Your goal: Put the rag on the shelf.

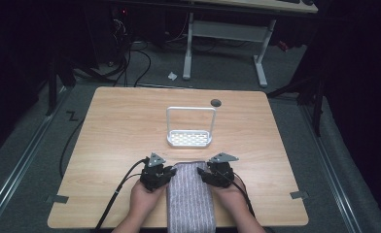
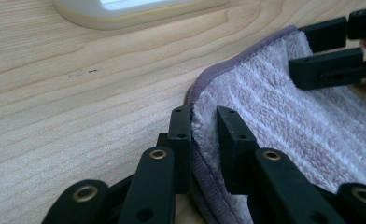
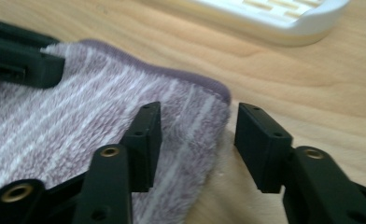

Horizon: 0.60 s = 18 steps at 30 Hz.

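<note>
Purple towel [image 2: 284, 116]: left tongs [image 2: 204, 126] pinch its edge; right tongs [image 3: 195, 140] gape astride its corner.

We see a light wooden worktop [image 1: 120, 126] standing on grey carpeted floor [image 1: 28, 160]. Beyond it stands a second desk [image 1: 256, 5] on white legs [image 1: 187, 48], with dark cables [image 1: 130, 58] trailing across the floor beneath. The room's edges lie in deep shadow.

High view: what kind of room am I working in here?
Probably a lab or recording workshop: a wooden table on grey carpet, loose cables on the floor, and a second desk's white legs behind.
</note>
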Each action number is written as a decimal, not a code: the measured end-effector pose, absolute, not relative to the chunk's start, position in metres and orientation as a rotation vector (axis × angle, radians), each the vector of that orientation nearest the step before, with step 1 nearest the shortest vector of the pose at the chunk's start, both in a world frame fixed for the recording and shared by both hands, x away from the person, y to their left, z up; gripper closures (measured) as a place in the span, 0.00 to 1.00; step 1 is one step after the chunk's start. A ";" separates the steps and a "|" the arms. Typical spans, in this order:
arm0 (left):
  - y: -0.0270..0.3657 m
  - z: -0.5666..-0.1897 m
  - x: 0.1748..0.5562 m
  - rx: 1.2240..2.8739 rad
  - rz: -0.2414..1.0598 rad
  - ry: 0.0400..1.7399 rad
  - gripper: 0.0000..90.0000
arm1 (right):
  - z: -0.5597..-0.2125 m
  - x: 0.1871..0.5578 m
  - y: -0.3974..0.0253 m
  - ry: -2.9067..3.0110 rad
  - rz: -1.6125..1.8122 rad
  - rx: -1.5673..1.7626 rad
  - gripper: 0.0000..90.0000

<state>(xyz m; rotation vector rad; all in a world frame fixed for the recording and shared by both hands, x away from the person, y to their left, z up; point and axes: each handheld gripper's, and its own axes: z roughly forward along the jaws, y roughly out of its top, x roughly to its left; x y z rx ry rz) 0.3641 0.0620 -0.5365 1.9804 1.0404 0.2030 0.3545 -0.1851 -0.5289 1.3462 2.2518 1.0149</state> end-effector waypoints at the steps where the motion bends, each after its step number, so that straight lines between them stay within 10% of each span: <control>1: 0.062 -0.536 0.364 1.983 0.211 1.038 0.85 | -0.530 0.352 -0.183 2.247 1.022 1.329 0.64; 18: 0.060 -0.536 0.362 1.992 0.238 1.038 0.87 | -0.531 0.348 -0.179 2.254 1.034 1.312 0.92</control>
